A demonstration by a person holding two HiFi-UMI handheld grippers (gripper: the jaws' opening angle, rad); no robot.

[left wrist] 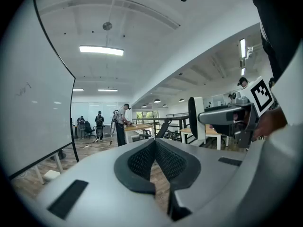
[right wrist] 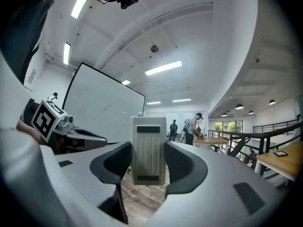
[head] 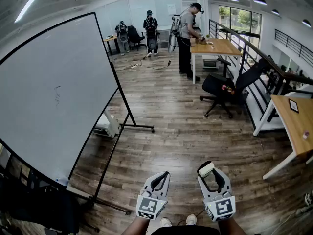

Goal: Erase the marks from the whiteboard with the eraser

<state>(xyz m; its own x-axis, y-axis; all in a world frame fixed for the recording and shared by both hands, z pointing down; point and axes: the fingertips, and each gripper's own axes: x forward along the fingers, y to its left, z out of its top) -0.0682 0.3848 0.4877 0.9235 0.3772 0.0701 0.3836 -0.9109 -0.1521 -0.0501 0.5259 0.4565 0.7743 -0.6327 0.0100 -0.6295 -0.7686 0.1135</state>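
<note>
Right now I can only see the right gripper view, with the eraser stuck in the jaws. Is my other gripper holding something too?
Observer: No. The left gripper has its jaws pressed together with nothing between them.
Operator: Okay! Where is the scribble I have to rub off?
Observer: The head view shows one small dark mark about halfway up the whiteboard, toward its left side. The board stands off to your left, apart from both grippers.
Operator: Could I trip on something walking there?
Observer: Maybe. The board's black stand has feet reaching out over the wood floor on your side.
</note>
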